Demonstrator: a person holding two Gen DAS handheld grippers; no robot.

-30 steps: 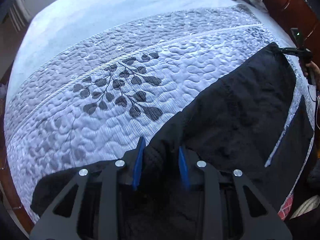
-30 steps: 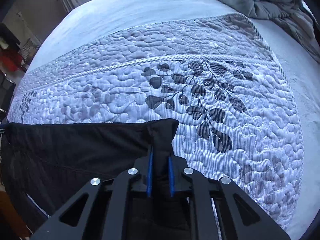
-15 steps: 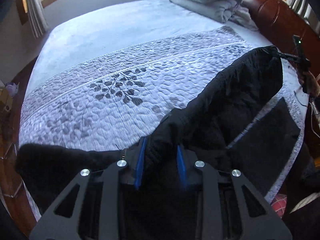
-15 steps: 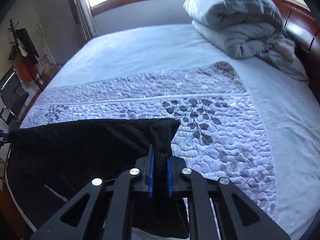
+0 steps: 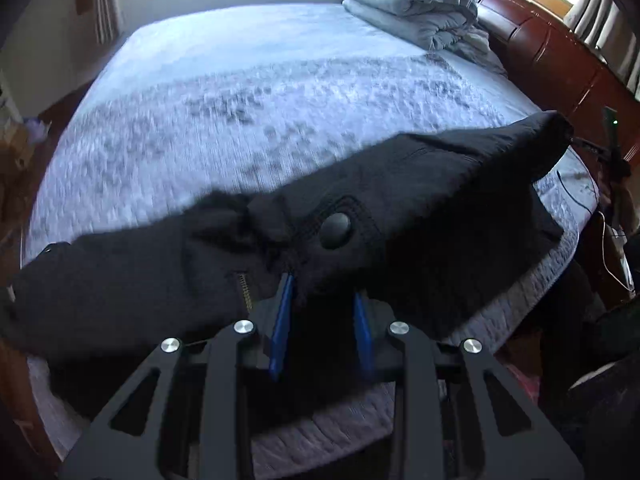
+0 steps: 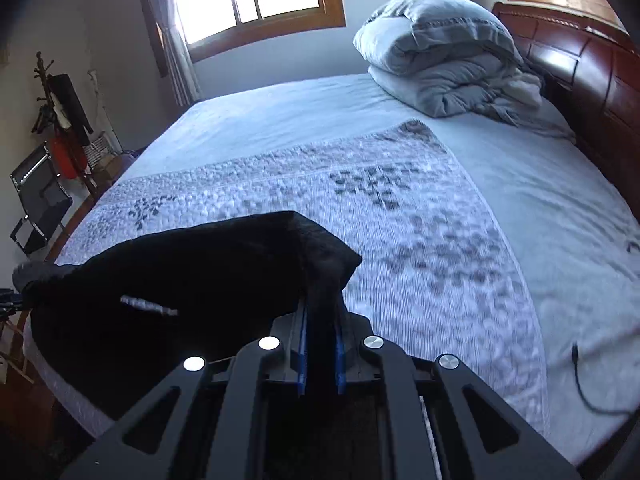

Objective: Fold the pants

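The black pants (image 5: pixel 440 184) hang stretched between my two grippers, lifted above the near edge of the bed. My left gripper (image 5: pixel 320 292) is shut on the waistband beside its round black button (image 5: pixel 335 225) and the zipper (image 5: pixel 245 292). My right gripper (image 6: pixel 320 308) is shut on the other waistband corner, and the pants (image 6: pixel 180 280) stretch away to the left from it. The legs hang below, mostly hidden under the grippers.
The bed (image 6: pixel 400 128) has a pale sheet and a quilted leaf-pattern runner (image 6: pixel 420 216). Folded grey bedding (image 6: pixel 440 52) lies at the far right by the red-brown headboard (image 6: pixel 580 68). A chair and coat stand (image 6: pixel 48 152) stand to the left. A black cable (image 6: pixel 584 380) lies on the right.
Both grippers have risen and tipped up, lifting the pants off the quilt. The waistband button now shows, and the windows and far bedding have come into view.
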